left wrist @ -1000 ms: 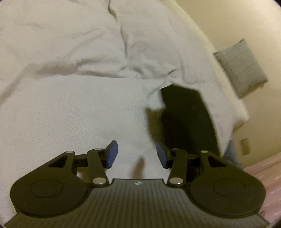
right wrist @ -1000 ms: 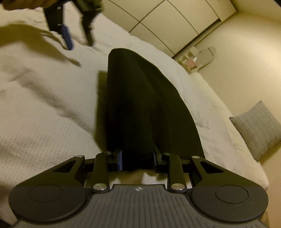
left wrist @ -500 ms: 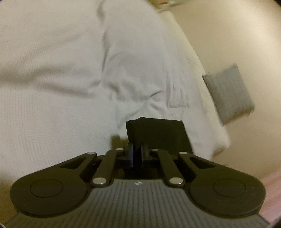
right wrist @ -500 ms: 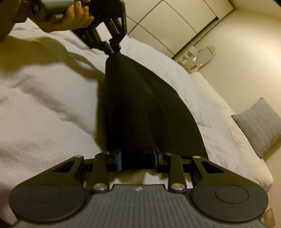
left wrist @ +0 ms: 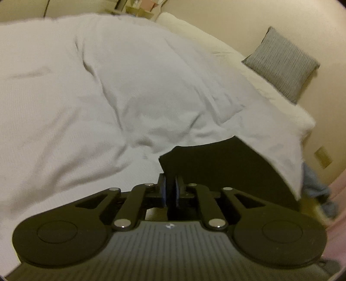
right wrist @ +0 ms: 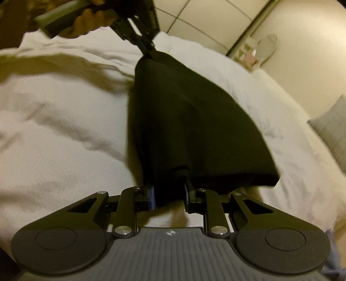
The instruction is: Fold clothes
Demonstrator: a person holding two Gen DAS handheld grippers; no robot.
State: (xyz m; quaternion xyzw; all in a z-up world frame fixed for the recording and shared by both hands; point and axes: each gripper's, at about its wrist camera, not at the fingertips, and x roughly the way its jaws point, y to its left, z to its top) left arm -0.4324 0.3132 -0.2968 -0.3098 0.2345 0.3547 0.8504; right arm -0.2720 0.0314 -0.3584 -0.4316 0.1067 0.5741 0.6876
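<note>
Bedding: a white, finely ribbed quilted duvet (left wrist: 134,90) lay rumpled in soft ridges across the bed, a darker shadow thrown over its left side in the right wrist view.
Hand: a person's hand (right wrist: 90,17) gripped the grey handle of the left gripper at the top left of the right wrist view.
Left gripper: the black two-finger left gripper (left wrist: 170,191) had its blue-padded jaws pressed nearly together on a corner of the black garment.
Garment: a black, matte, soft-knit piece of clothing (right wrist: 186,121) hung stretched between the two tools above the duvet, narrow at the far end and flaring wide toward the near hem.
Long axis: it ran from the left gripper's pinch at the far end to the right gripper's hold at the near end, its wide hem toward the right wrist camera.
Right gripper: the black right gripper (right wrist: 169,195) was clamped on a thick bunch of the near hem, its blue pads held apart by the fabric.
Pillow: a grey, striped woven square cushion (left wrist: 281,62) leaned against the cream wall, well apart from the garment.
</note>
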